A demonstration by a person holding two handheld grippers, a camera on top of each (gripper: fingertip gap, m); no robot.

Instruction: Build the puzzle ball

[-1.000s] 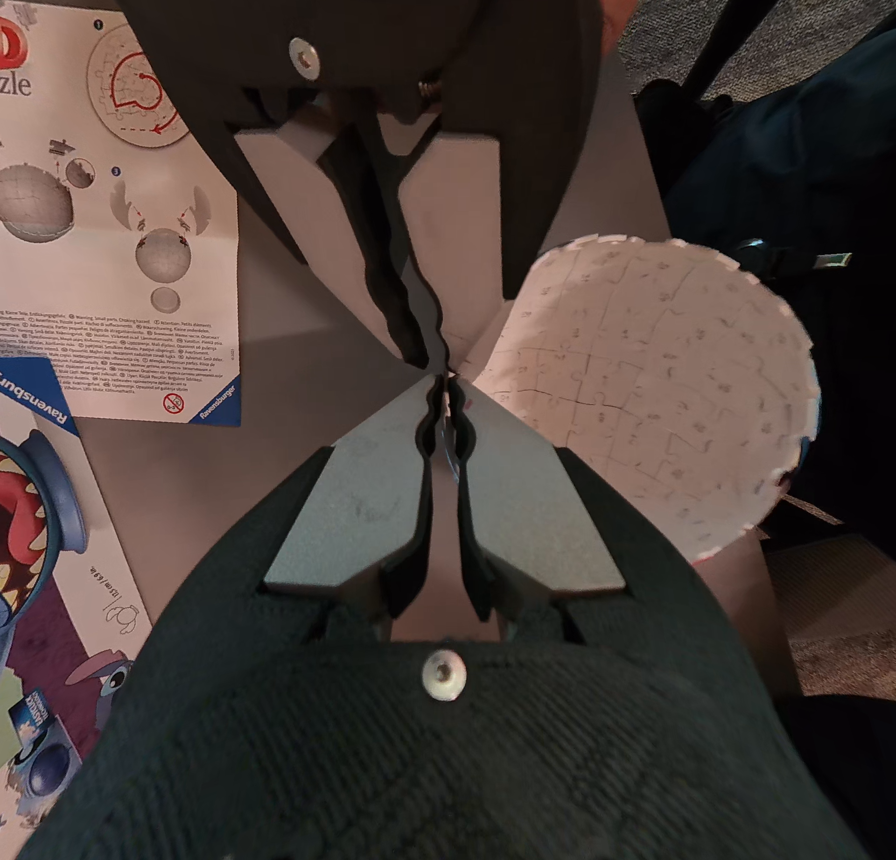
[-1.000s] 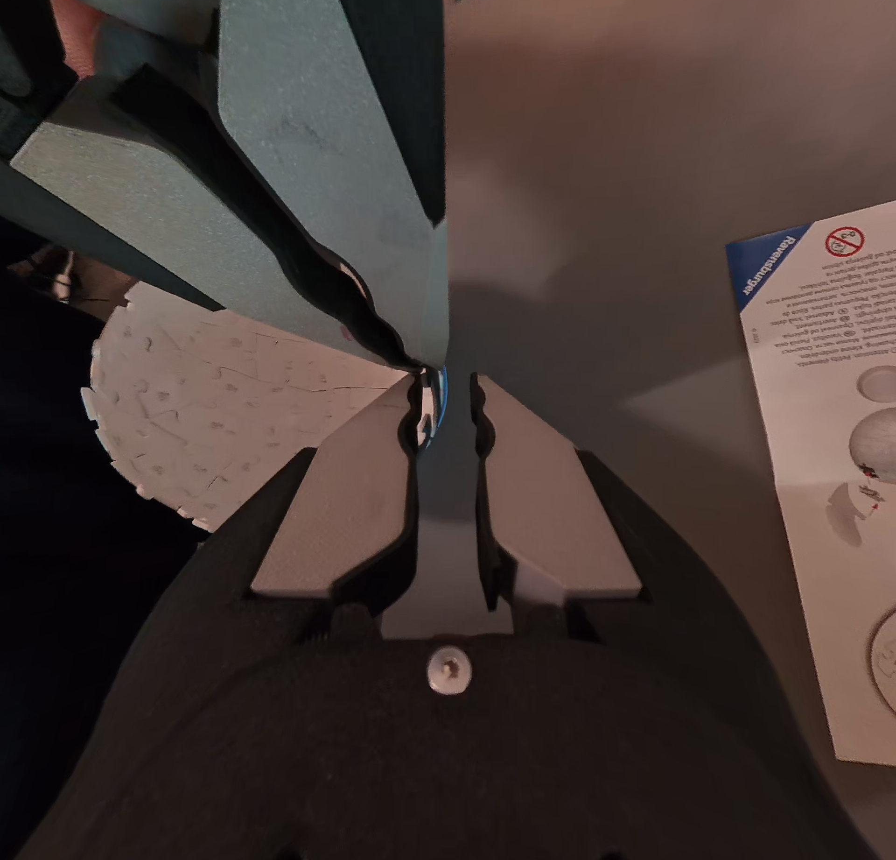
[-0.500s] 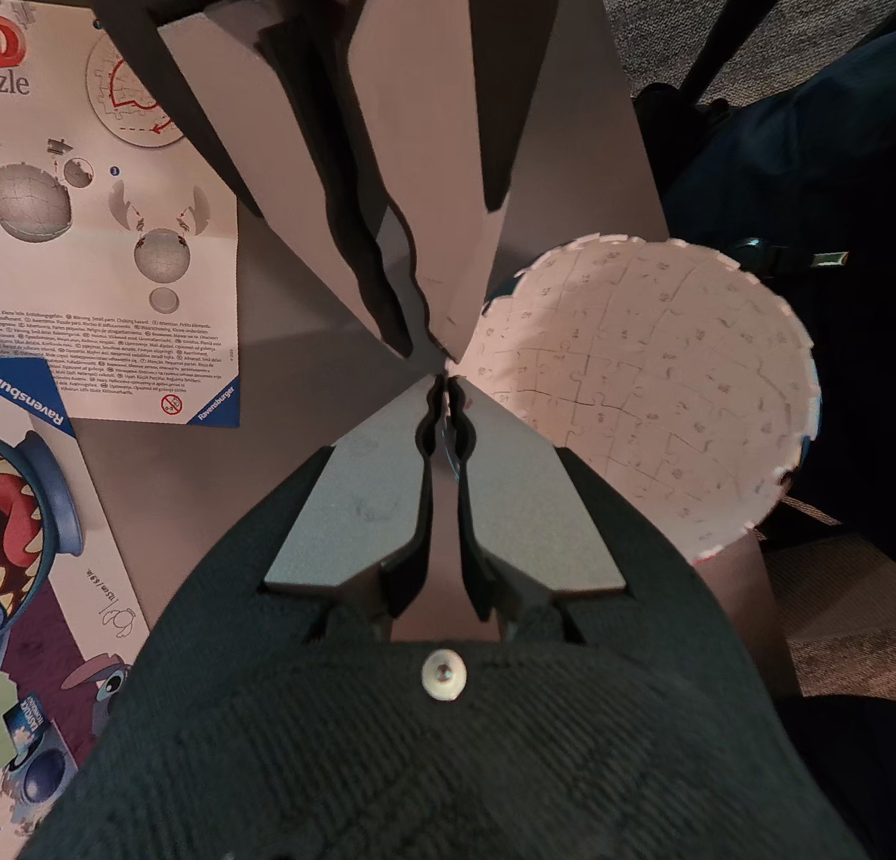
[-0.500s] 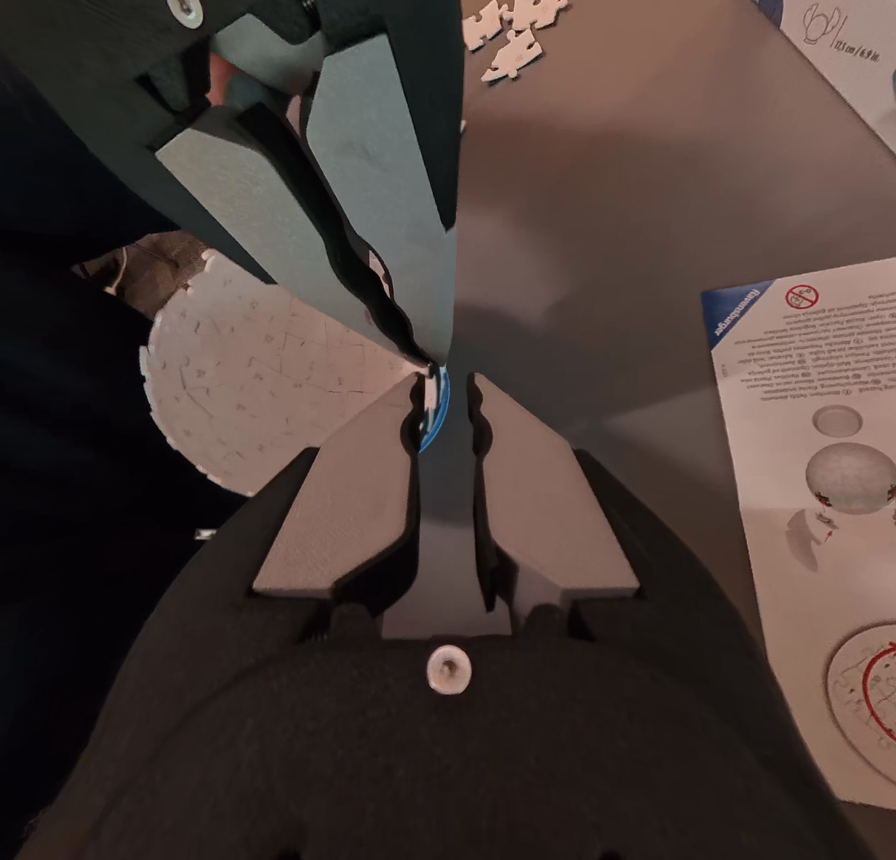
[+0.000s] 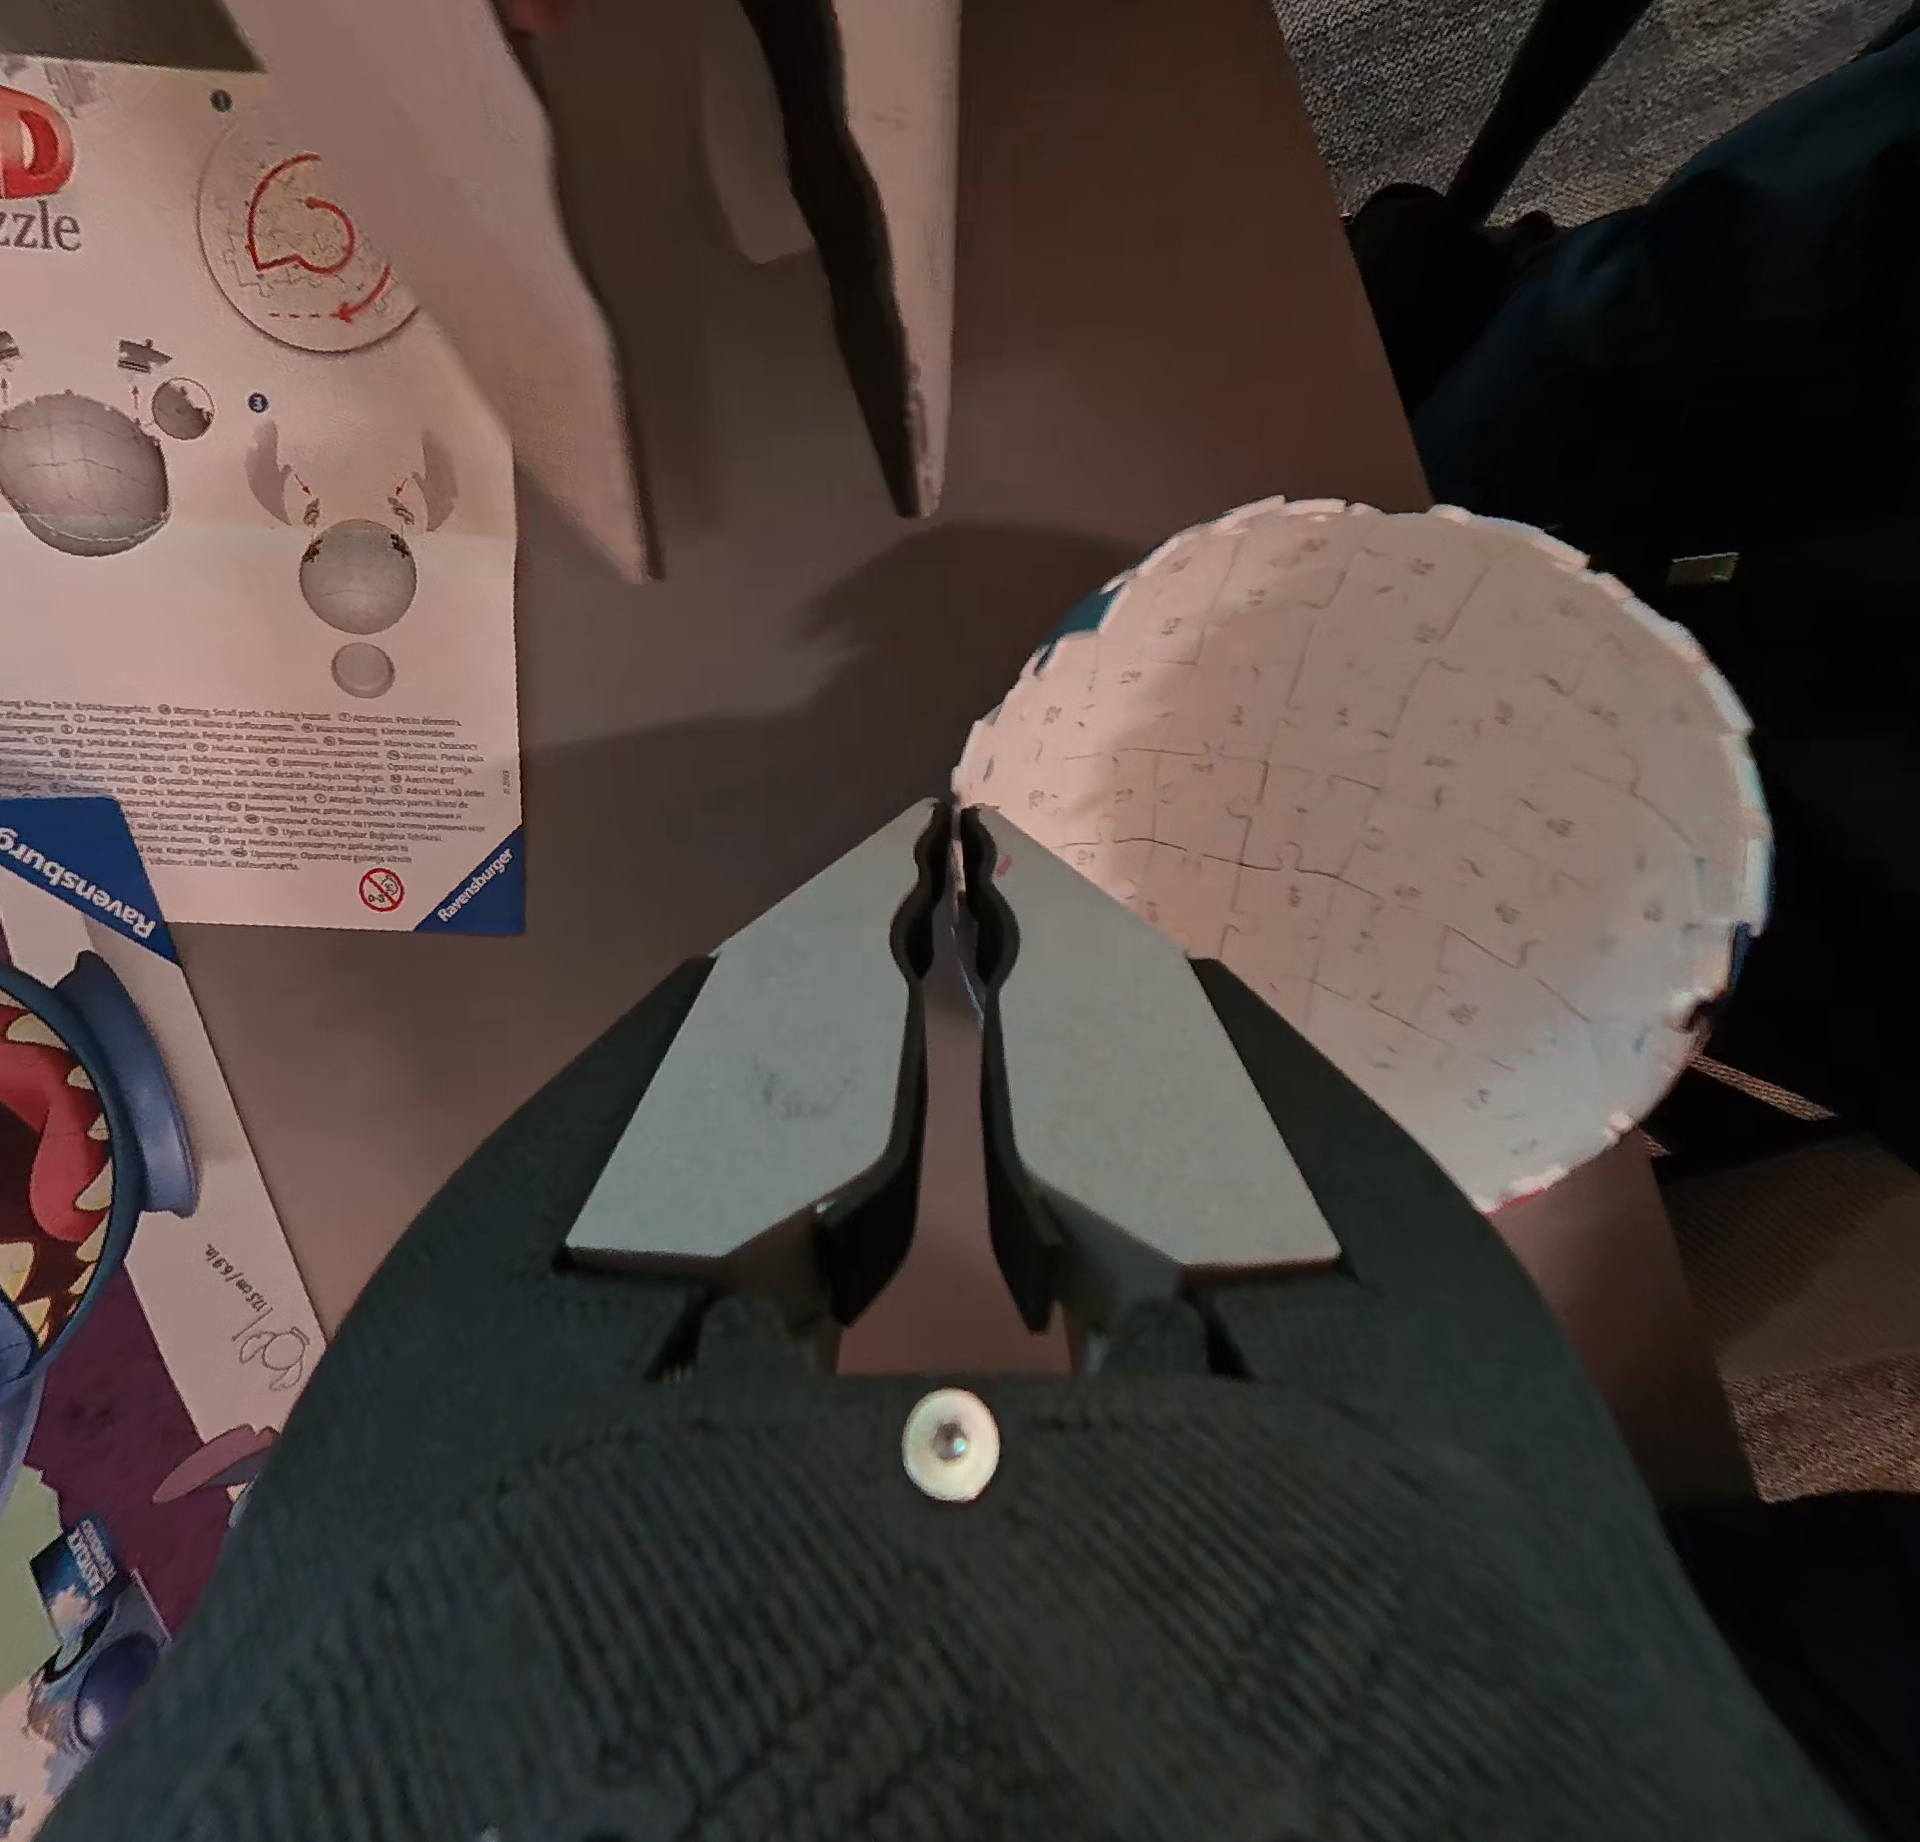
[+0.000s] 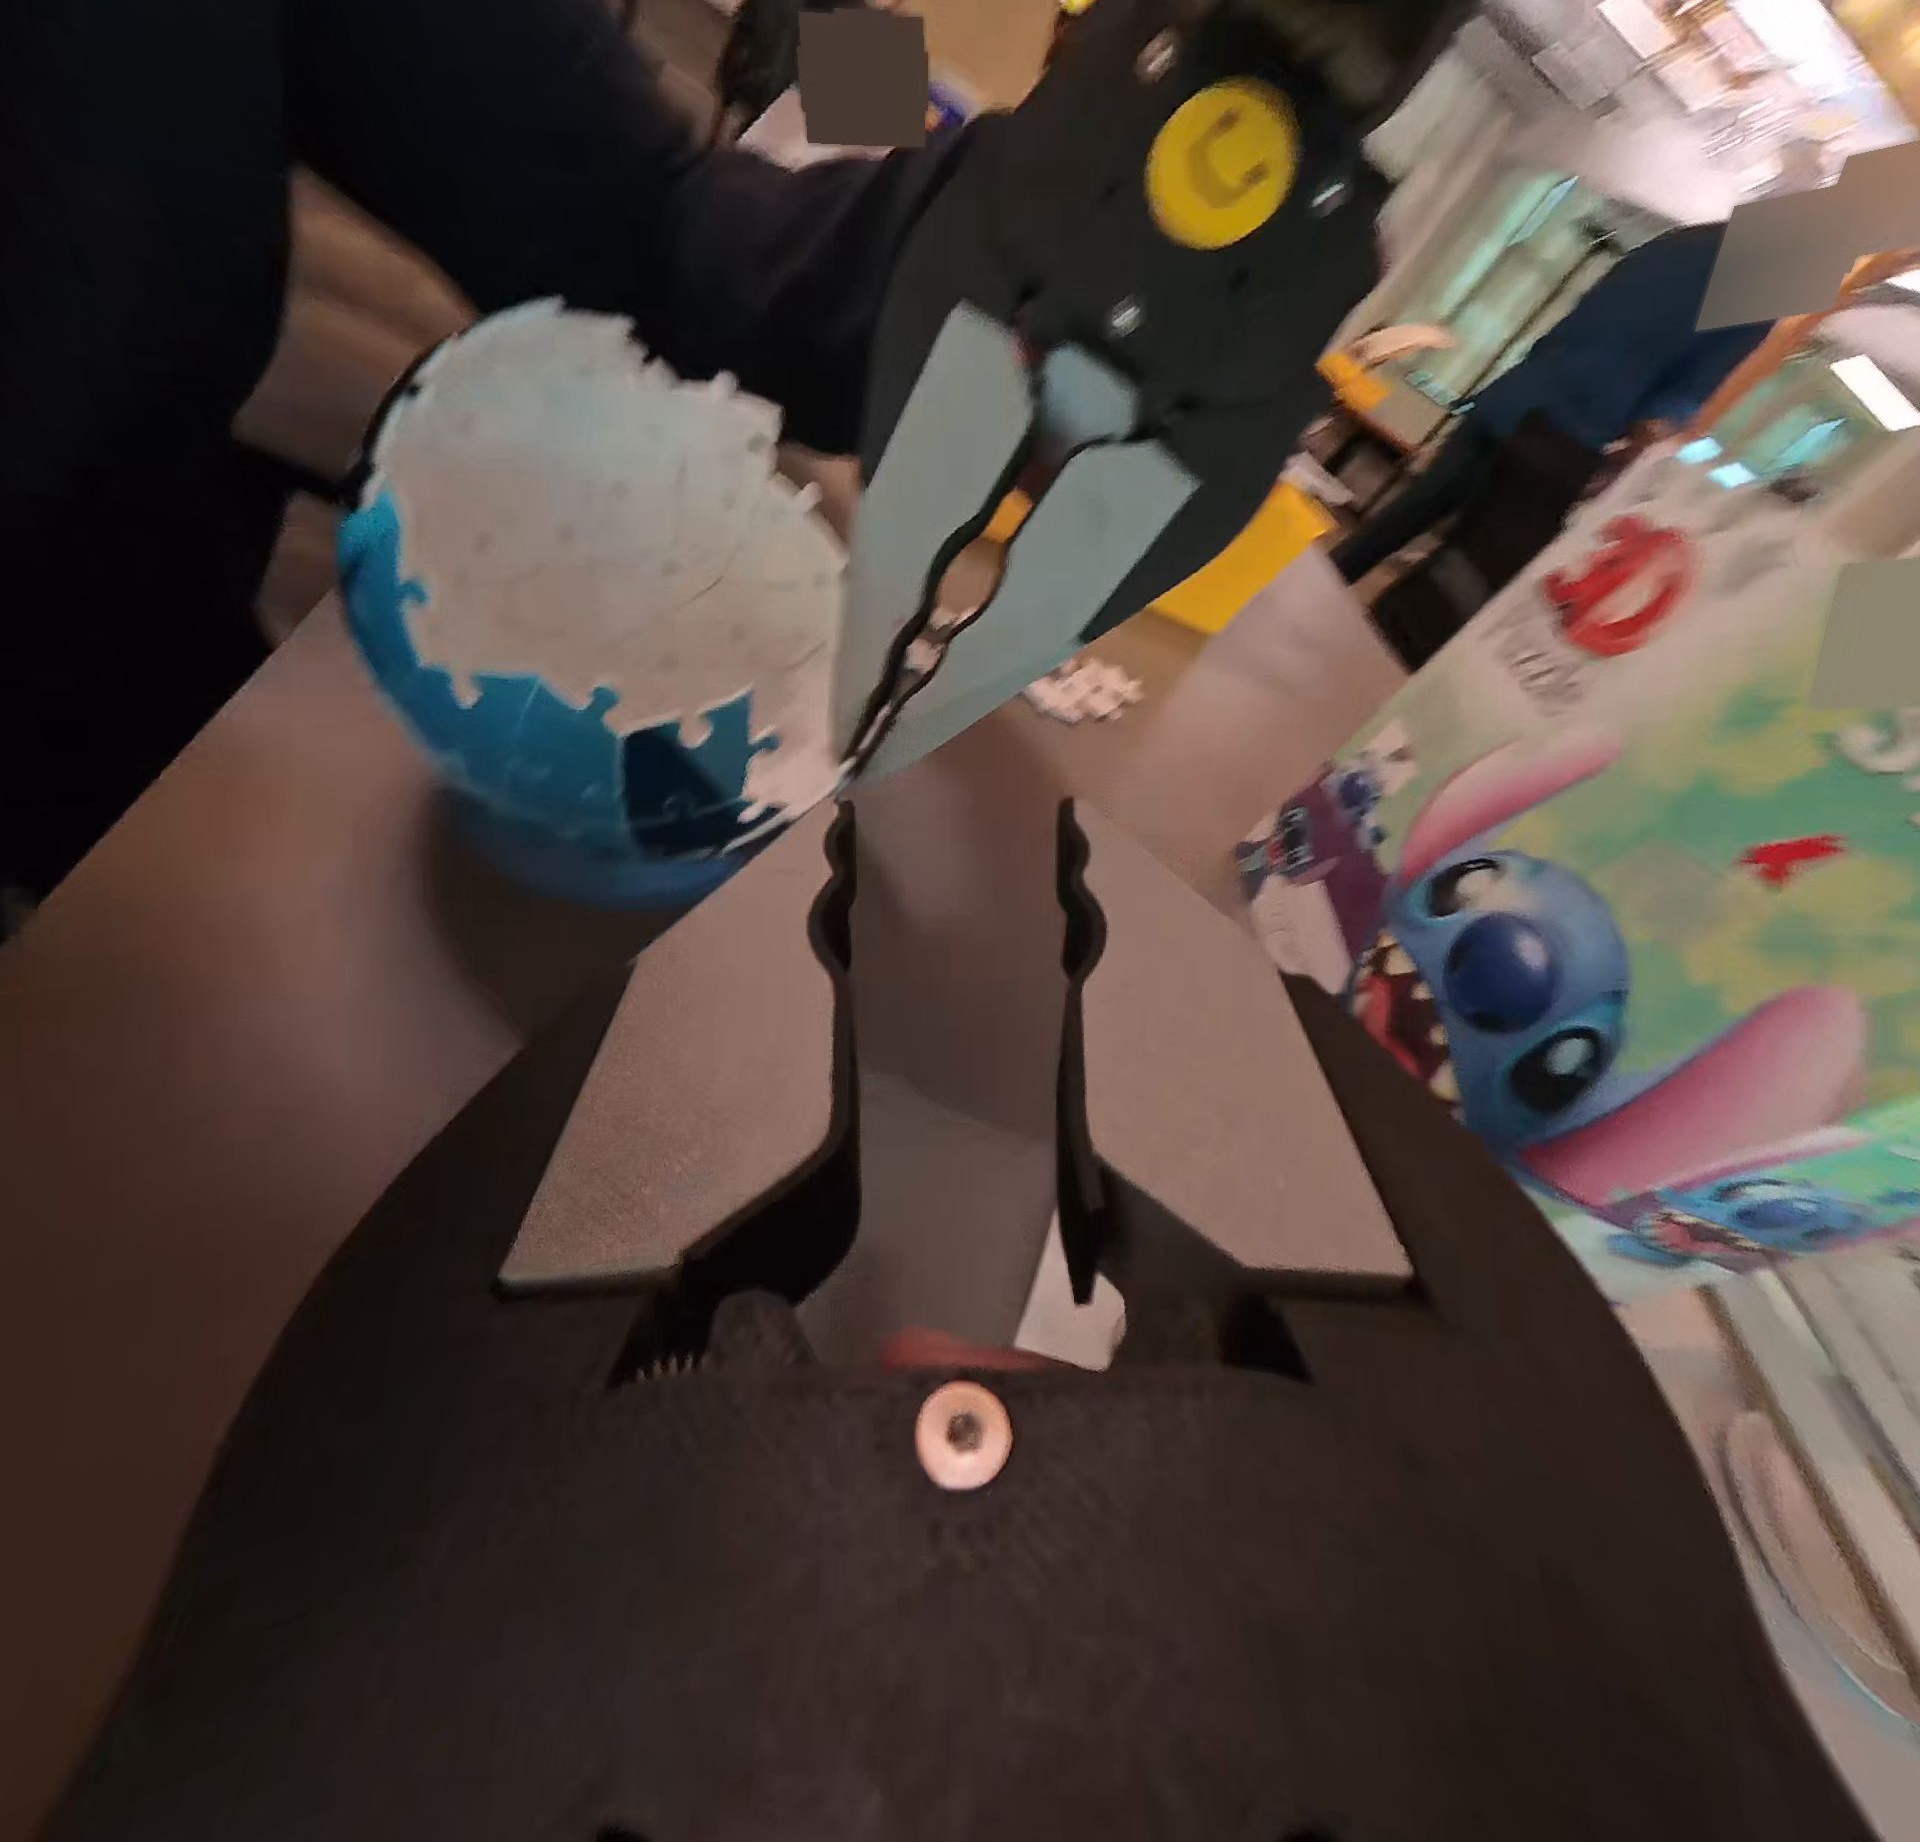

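The half-built puzzle ball (image 5: 1403, 857) sits like a bowl at the table's right edge, white inside and blue outside (image 6: 540, 753). My left gripper (image 5: 954, 818) is shut on its near rim, with the thin wall between the pads. It also shows in the right wrist view (image 6: 860, 745), clamped on the rim. My right gripper (image 6: 956, 836) is open and empty, just short of the ball's rim and the left gripper's tips. In the left wrist view it (image 5: 779, 535) hangs blurred above the table, apart from the ball.
A folded instruction sheet (image 5: 260, 545) and the picture puzzle box (image 5: 83, 1169) lie left of the ball; the box fills the right of the right wrist view (image 6: 1662, 857). Loose white pieces (image 6: 1081, 691) lie farther back. The table (image 5: 1143, 234) ends right beside the ball, above carpet. Left tips to right tips: about 6 cm.
My right gripper has drawn back from the ball's rim, tilted up and opened wider. My left gripper has kept its hold on the rim, and the ball has stayed put.
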